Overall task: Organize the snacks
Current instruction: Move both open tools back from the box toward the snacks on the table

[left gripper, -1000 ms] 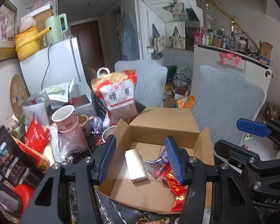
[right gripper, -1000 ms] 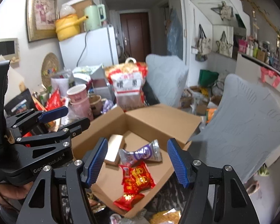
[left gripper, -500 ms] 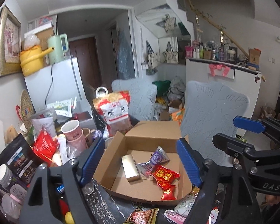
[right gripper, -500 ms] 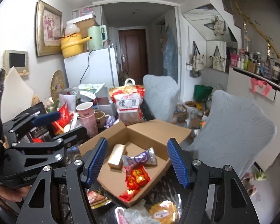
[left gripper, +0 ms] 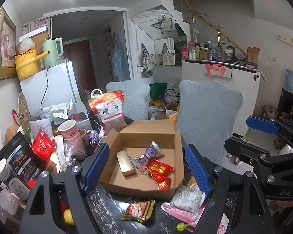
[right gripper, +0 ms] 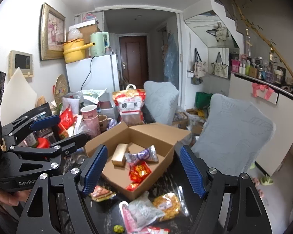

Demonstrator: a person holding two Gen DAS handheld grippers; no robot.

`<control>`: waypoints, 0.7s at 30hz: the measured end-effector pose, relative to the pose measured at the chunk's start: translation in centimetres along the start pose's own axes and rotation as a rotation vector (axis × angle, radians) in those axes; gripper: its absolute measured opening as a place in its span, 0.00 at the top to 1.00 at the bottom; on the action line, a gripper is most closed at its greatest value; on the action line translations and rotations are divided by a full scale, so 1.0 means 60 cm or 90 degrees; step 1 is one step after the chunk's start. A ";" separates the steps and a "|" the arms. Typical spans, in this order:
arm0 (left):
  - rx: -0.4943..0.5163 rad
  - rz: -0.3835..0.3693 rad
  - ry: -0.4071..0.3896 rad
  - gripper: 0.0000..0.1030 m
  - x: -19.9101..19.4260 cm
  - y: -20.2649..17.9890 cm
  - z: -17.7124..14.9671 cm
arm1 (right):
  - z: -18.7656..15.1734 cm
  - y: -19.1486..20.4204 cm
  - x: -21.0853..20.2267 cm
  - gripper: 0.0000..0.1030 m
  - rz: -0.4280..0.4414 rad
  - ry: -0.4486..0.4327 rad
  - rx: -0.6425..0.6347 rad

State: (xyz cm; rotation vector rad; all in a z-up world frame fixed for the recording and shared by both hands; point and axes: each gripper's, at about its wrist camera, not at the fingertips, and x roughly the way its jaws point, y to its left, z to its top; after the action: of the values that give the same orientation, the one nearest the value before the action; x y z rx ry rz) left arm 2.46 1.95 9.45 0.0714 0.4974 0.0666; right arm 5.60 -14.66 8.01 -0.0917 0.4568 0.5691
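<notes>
Snacks (left gripper: 159,170) lying gathered in the cardboard box (left gripper: 146,190) at centre frame, loose packets (right gripper: 167,204) waiting on the dark table (left gripper: 111,214) at lower centre, both below and between each gripper's blue pads, left gripper (left gripper: 149,167) gaping empty, right gripper (right gripper: 142,169) just widening, likewise holding nothing.

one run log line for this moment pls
left gripper: open, empty | right gripper: open, empty | cardboard box: four snacks inside | more snacks loose in front

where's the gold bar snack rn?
In both wrist views the gold bar snack lies inside the cardboard box, on its left half, just left of the purple-and-silver packet.
</notes>
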 end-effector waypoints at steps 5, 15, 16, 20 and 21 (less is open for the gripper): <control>-0.003 -0.016 0.016 0.22 -0.014 -0.001 -0.027 | -0.029 0.011 -0.019 0.22 -0.004 0.002 0.003; -0.025 -0.020 0.048 0.22 -0.021 0.008 -0.073 | -0.082 0.027 -0.029 0.22 0.007 0.027 0.010; -0.027 -0.020 0.050 0.22 -0.022 0.009 -0.076 | -0.087 0.027 -0.028 0.22 0.009 0.030 0.013; -0.049 -0.027 0.072 0.23 -0.018 0.015 -0.095 | -0.110 0.026 -0.024 0.22 0.013 0.045 0.027; -0.054 -0.031 0.079 0.22 -0.016 0.016 -0.101 | -0.117 0.027 -0.022 0.22 0.017 0.050 0.031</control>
State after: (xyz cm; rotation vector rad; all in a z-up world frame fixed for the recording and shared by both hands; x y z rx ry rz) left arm -1.35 3.18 4.66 -0.0285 0.6191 0.0454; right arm 1.01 -15.43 2.34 -0.0611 0.5481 0.5814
